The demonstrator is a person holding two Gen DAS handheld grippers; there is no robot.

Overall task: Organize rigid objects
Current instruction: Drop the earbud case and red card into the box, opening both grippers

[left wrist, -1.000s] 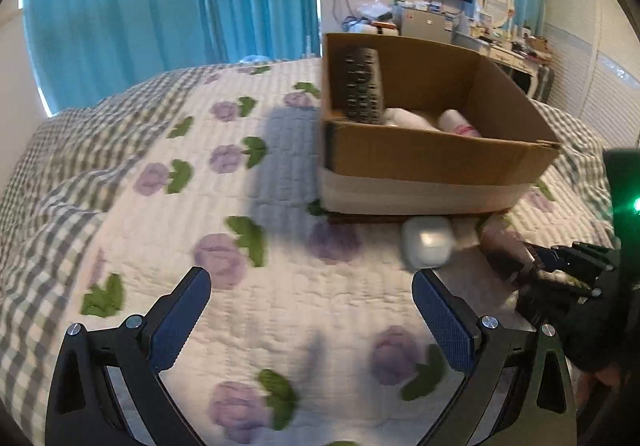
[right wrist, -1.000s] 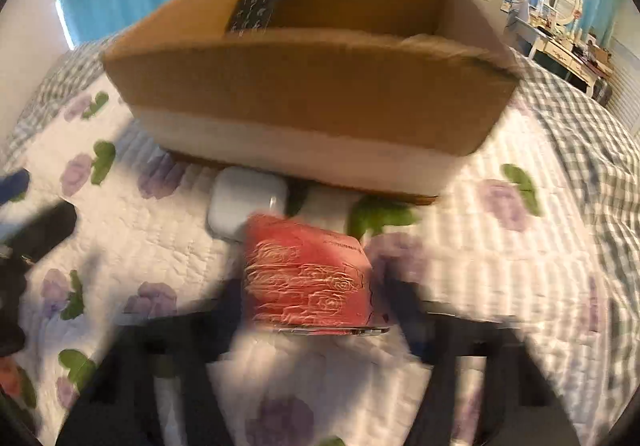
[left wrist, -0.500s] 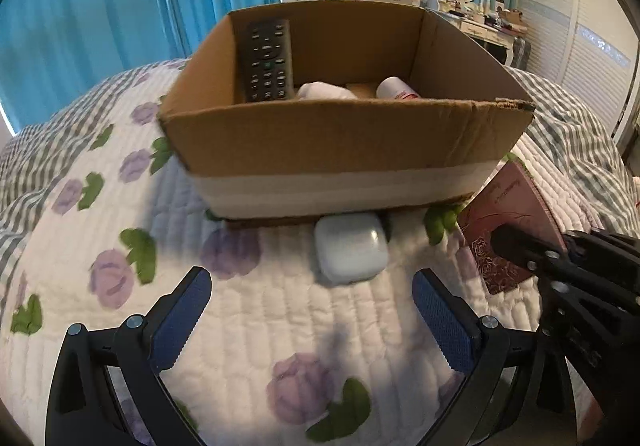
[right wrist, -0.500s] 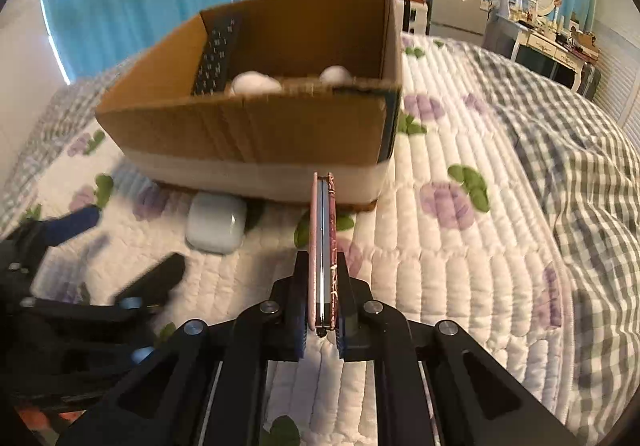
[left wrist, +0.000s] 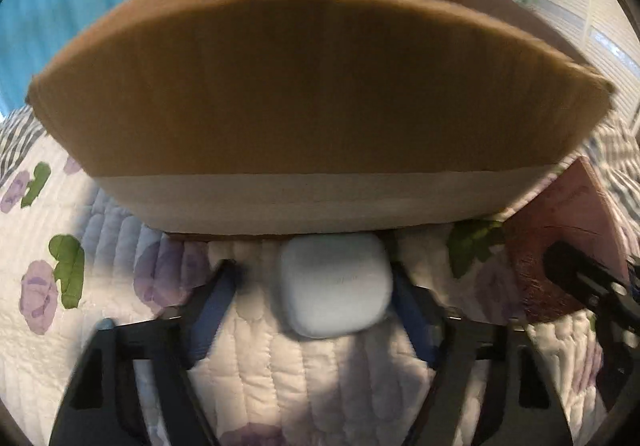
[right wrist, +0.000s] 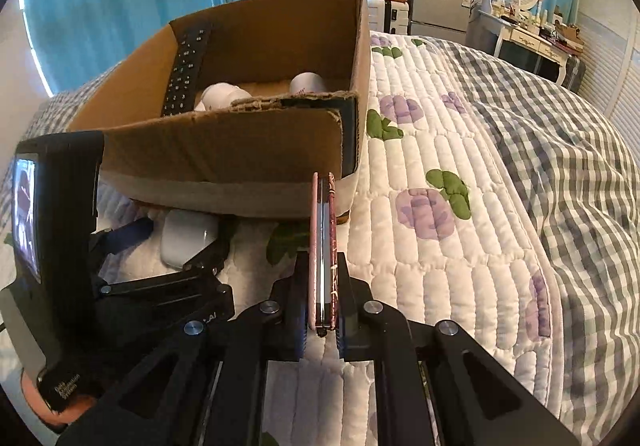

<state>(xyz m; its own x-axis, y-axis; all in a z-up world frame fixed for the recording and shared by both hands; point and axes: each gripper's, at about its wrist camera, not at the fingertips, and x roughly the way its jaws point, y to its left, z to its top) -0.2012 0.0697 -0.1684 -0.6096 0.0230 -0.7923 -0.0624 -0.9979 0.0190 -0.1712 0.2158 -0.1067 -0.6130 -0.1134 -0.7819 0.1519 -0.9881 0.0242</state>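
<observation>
- Holding a remote (right wrist: 188, 66) and two white containers (right wrist: 224, 96), your cardboard box (left wrist: 320, 106) on the quilt (right wrist: 440, 174) is part filled.
- Right gripper (right wrist: 324, 310): clamped on the thin pink case (right wrist: 323, 246), beside the box.
- Left gripper (left wrist: 316, 298): jaws just closing around the white earbud case (left wrist: 335, 286), left pad not touching it.
</observation>
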